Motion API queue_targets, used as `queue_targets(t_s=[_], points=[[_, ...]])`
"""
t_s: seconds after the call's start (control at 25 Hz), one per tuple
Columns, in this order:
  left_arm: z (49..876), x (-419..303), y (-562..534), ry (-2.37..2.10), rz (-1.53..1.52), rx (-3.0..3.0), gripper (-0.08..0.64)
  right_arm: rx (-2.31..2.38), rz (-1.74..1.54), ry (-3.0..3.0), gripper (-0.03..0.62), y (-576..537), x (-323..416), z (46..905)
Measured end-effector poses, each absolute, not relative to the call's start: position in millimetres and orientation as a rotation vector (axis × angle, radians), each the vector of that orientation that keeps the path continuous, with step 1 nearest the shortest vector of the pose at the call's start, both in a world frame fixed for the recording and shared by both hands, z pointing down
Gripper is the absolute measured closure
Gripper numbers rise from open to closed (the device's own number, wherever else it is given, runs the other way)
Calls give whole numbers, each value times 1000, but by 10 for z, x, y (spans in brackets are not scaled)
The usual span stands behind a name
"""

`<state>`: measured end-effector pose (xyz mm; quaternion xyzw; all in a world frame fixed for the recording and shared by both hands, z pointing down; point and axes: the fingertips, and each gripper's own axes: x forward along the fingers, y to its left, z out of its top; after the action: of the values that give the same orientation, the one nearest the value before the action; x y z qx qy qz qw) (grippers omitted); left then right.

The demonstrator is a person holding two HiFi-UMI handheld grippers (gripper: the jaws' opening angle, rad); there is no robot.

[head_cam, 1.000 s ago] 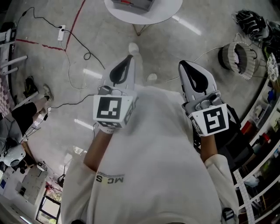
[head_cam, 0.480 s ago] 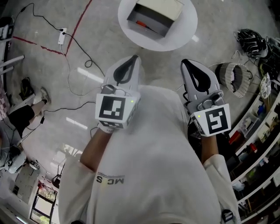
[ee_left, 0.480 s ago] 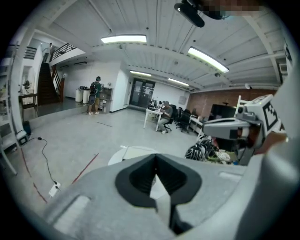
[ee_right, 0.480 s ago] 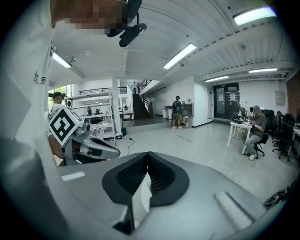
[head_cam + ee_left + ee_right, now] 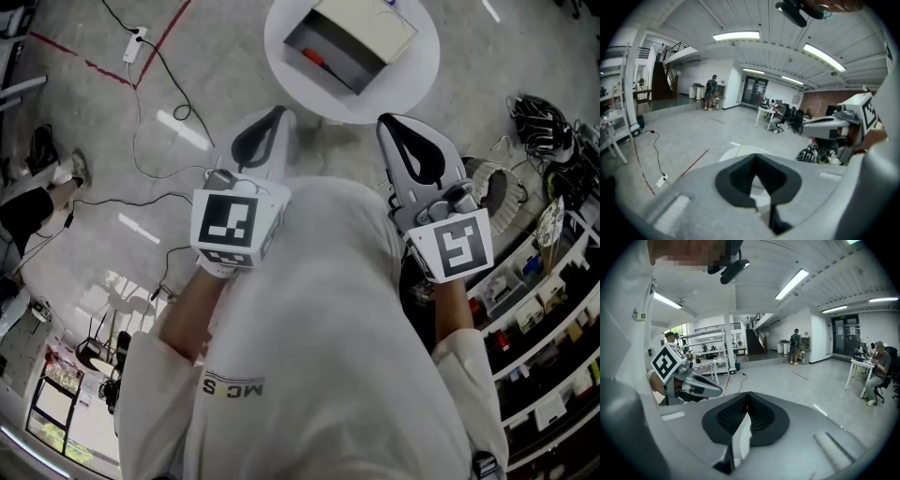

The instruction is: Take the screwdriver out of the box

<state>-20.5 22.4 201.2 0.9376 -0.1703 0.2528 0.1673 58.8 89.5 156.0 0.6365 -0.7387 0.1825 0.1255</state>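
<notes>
now the screwdriver (image 5: pixel 317 58) is seen lying inside the open box (image 5: pixel 367 30), which is set on the round white tabletop (image 5: pixel 417 70). both grippers are held side by side just short of the tabletop's near edge, apart from the box. the jaws of the left gripper (image 5: pixel 274 120) are pressed together on nothing, and those of the right gripper (image 5: pixel 394 133) are likewise clenched and empty.

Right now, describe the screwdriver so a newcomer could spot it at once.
At the top of the head view stands a round white table. On it sits an open grey box with a beige flap, and the screwdriver lies inside. Its red handle is the only bright colour in the box.
</notes>
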Motion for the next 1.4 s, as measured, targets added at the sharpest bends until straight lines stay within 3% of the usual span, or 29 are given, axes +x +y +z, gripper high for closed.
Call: queue_targets(t_s=[0.6,1.4], points=[[2428,10,207,-749,751,2487,558,1546,699,-2302,545,569,1043,2357],[3462,81,-153,-882,793,2316,558,1226,831,-2379,546,-287,925,3547]])
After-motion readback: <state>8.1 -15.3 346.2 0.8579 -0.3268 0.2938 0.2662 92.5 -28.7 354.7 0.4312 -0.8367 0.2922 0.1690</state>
